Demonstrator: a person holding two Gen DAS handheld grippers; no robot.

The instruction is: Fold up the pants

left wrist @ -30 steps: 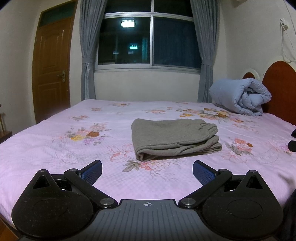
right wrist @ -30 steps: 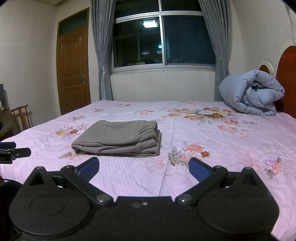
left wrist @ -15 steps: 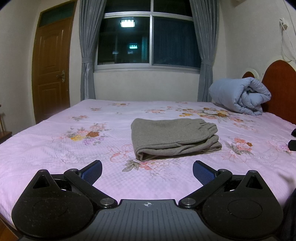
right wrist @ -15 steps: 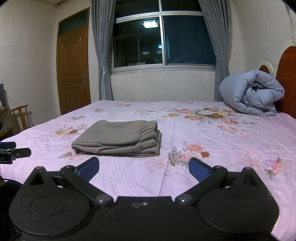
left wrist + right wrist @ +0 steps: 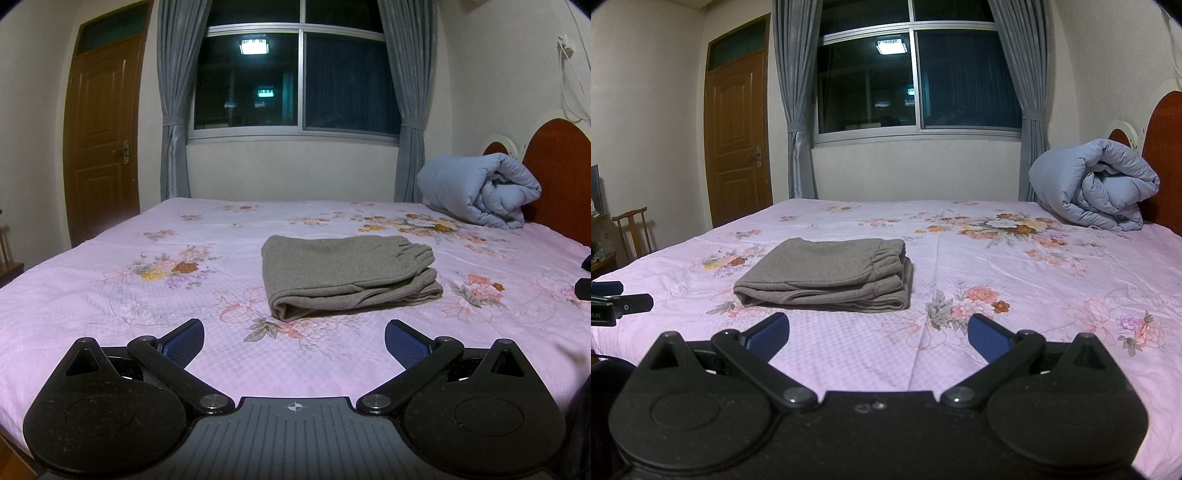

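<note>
Nothing moved since earlier frames. Pants (image 5: 347, 275) folded into compact stack, frame centre, on bed (image 5: 110, 295). Left gripper (image 5: 294, 338) and right gripper (image 5: 878, 334) spread wide, empty, well short of stack. Folding looks finished; nothing visibly left.

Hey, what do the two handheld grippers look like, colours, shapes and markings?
Both match in build: the left gripper and right gripper each carry blue textured pads on black linkage arms with silver pivot pins and rounded black housings. The left's ribbed grey base bears a small crosshair mark.
</note>
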